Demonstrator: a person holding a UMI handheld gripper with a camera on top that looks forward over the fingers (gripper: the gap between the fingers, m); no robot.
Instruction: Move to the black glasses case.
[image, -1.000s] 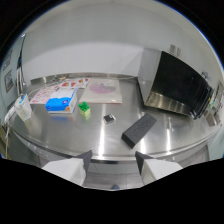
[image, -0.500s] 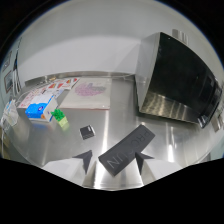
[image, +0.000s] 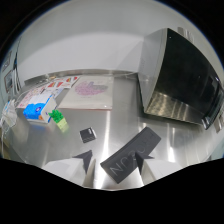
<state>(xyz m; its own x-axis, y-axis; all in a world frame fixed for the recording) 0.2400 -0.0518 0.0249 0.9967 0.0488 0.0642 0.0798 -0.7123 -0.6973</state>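
- Now the gripper (image: 114, 159) hangs low over a shiny metal table (image: 190, 145), and its two dark fingertips (image: 85, 160) point forward with a wide gap between them — the fingers are spread apart and they press on nothing.
- Between the fingers lies the black glasses case (image: 131, 153). It rests flat on the table, turned diagonally, with its far end toward the right and its near end coming down between the two tips. Pale letters are printed on its lid, but I cannot read them.
- Whether the fingertips touch the sides of the case I cannot tell; the case lies on the table by itself.
- Just ahead of the left finger, a little apart from the case, sits a small black square object (image: 87, 134) with a light mark on top.
- Further to the left stands a small green block (image: 57, 116), and touching it, or almost, a blue and white box (image: 39, 109).
- Beyond these, near the wall, several printed sheets (image: 50, 89) lie flat, and beside them a white sheet with a purple drawing (image: 90, 92).
- To the right, beyond the case, stands a large appliance with a dark glass front (image: 182, 75) — it looks like a microwave oven, and its steel side reflects the table.
- Behind everything is a plain pale wall (image: 90, 45).
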